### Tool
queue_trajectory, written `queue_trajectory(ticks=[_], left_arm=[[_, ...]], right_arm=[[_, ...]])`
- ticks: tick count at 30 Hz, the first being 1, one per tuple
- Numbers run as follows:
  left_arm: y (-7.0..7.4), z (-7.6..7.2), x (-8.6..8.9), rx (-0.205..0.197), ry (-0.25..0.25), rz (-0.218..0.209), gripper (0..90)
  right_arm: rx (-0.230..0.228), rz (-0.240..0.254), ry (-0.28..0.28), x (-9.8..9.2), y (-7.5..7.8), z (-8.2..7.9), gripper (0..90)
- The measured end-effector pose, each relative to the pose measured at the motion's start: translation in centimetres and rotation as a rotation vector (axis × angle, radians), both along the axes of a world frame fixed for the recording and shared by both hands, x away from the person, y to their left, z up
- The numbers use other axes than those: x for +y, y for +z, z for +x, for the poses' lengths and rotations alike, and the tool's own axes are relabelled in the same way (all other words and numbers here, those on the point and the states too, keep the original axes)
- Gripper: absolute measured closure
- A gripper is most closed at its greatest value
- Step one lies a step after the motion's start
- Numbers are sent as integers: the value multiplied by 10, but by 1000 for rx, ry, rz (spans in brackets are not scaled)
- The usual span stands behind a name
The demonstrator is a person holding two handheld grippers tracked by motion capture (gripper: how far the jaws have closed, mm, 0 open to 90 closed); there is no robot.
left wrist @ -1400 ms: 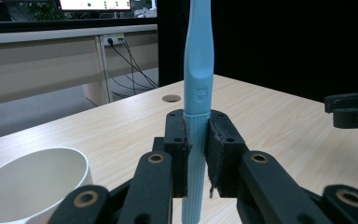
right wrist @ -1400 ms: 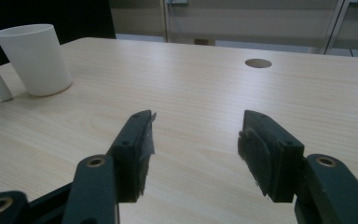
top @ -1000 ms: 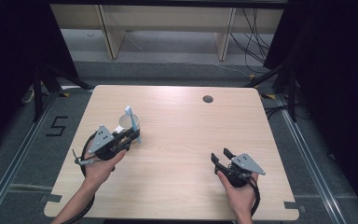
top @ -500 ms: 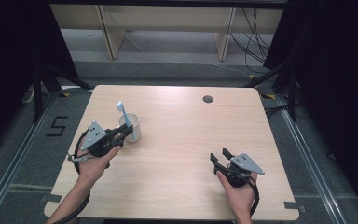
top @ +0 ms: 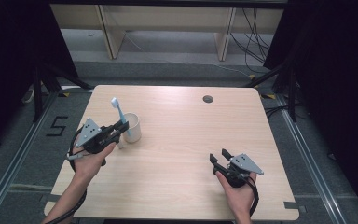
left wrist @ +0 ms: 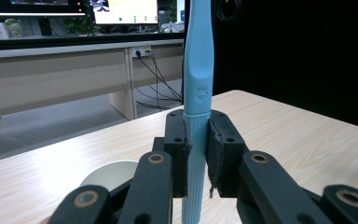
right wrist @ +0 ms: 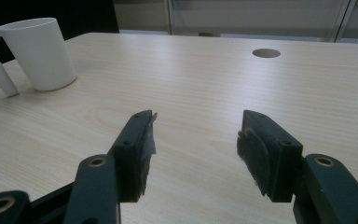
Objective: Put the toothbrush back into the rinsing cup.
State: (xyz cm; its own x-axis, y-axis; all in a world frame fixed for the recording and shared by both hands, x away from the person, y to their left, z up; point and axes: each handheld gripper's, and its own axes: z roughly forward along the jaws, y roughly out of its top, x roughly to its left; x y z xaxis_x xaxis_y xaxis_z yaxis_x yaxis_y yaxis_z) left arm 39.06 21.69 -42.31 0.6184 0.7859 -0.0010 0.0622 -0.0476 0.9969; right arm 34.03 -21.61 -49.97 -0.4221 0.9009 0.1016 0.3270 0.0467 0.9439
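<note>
- One white cup (top: pixel 133 127) stands upright on the left part of one pale wooden table (top: pixel 182 186); it serves as the landmark here.
- One light blue toothbrush (top: pixel 120 115) stands upright just left of the cup, its bristle head above the cup's rim.
- Two hand-held tongs are in use. The left gripper (top: pixel 121 129), just left of the cup, is clenched on the toothbrush; in the left gripper view both pads press the ribbed handle (left wrist: pixel 196 135).
- A small embossed shield mark sits on the handle; no lettering can be read.
- The right gripper (top: pixel 219 156) rests on the table well to the right of the cup, nearer the person, jaws released with nothing between them.
- One round hole (top: pixel 208 99) lies in the tabletop beyond and right of the cup.
- On the floor left of the cup, a black "5" (top: pixel 58 126) is marked.
</note>
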Motion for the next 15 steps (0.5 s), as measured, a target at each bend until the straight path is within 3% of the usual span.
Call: queue_trajectory(ticks=[15], left_arm=[[3, 2, 17, 8, 45, -3, 786]], right_arm=[[0, 6, 1, -1, 0, 0, 456]])
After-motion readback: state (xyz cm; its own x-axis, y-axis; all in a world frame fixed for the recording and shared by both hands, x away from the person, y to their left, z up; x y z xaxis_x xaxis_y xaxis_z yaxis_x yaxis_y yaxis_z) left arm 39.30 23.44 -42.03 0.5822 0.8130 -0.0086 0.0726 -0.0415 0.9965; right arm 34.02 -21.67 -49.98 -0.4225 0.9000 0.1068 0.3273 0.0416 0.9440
